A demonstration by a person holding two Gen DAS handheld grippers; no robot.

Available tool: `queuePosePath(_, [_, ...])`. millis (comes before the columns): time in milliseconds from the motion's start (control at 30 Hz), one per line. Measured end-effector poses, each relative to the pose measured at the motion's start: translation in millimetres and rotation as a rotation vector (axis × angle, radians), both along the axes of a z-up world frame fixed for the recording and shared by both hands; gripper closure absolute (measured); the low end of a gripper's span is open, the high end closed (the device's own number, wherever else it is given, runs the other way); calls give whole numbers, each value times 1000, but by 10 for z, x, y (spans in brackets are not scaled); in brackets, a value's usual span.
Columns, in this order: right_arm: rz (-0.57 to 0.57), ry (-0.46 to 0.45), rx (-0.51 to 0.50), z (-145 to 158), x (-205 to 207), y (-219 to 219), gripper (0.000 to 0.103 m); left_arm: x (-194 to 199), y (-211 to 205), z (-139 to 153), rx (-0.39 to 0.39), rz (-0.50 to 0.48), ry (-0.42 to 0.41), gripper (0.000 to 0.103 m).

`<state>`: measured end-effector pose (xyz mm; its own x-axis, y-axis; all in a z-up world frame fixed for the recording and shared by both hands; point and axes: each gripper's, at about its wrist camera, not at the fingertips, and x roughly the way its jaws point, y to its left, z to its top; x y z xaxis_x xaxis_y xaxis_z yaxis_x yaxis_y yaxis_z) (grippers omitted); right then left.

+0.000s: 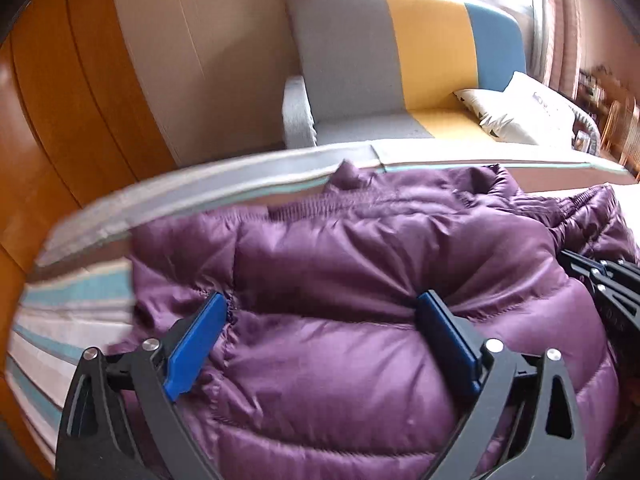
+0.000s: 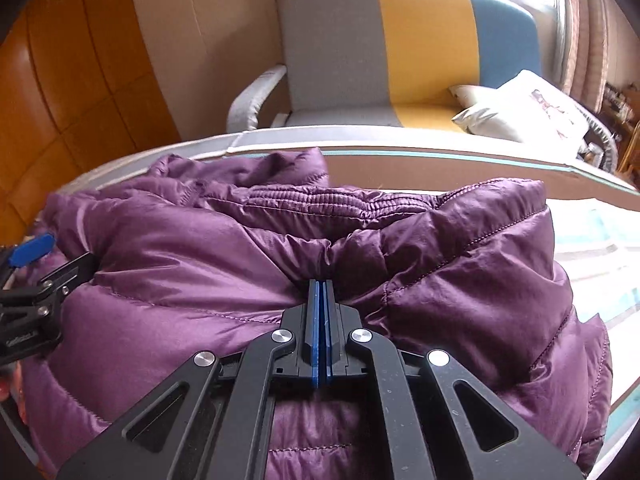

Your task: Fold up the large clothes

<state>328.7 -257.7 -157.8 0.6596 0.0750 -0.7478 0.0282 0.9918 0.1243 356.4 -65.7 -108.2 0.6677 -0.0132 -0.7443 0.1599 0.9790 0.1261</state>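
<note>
A puffy purple quilted jacket (image 1: 360, 248) lies bunched on a striped sheet (image 1: 72, 292). In the left wrist view my left gripper (image 1: 323, 300) stands wide open, its blue pads (image 1: 200, 336) straddling a bulge of the jacket near its left edge. In the right wrist view the jacket (image 2: 180, 248) fills the middle, and my right gripper (image 2: 321, 282) is shut with its pads together, the fabric puckering into its tip. The left gripper's blue pad (image 2: 32, 248) shows at that view's left edge. The right gripper's black fingers (image 1: 608, 280) show at the right edge of the left wrist view.
Behind the bed's far edge (image 1: 280, 168) stands a grey, yellow and blue sofa (image 1: 400, 60) with white pillows (image 1: 520, 108). Orange wooden panels (image 1: 60, 100) run along the left. Bare striped sheet (image 2: 592, 248) lies to the jacket's right.
</note>
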Motion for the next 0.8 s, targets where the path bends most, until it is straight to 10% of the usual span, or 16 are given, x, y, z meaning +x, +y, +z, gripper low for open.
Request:
queuePosePath(467, [-41,-107,183,294,-163,-452,100,-92,266,78,-131,22,18,3])
queuePosePath(800, [-216,-5,112,51,34,-899,100,287,663,-14,-9,188,7,2])
